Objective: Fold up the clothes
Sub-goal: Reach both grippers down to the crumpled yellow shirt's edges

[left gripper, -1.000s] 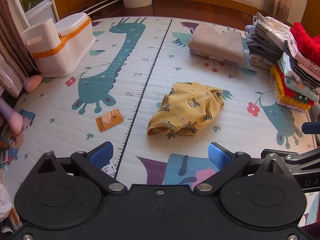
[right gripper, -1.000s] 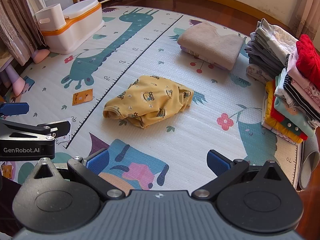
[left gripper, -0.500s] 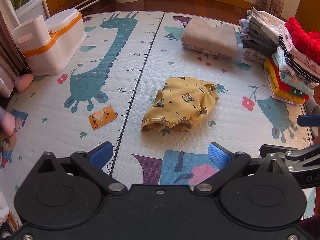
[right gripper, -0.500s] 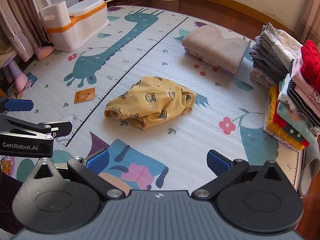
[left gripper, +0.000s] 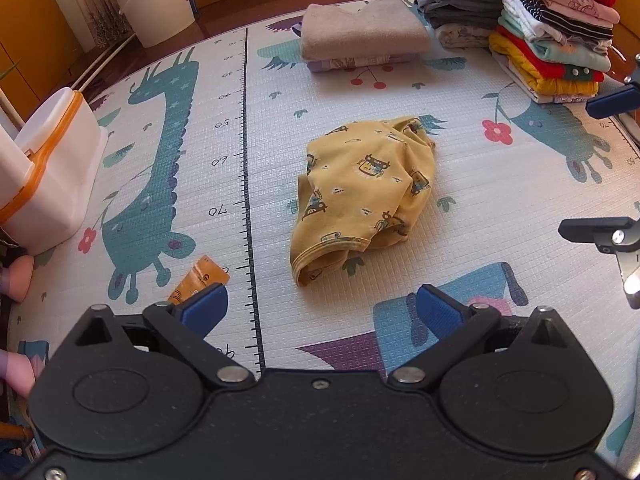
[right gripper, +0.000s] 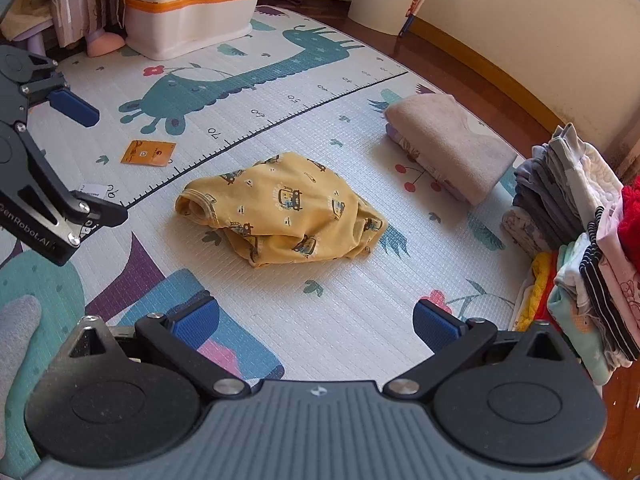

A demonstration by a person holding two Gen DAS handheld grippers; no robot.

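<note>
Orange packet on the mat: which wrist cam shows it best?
Right wrist: the packet lies flat and fully visible beside the ruler line. In the left wrist view, the packet is partly hidden behind the left tool's finger.

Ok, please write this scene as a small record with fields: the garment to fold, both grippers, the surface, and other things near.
garment: yellow printed garment, crumpled, not yet folded, lying alone mid-mat
left gripper: open, empty, short of the garment
right gripper: open, empty, short of the garment
surface: play mat with giraffe print and ruler line
folded items: beige folded stack; tall pile of clothes
other: orange packet; white and orange potty
</note>
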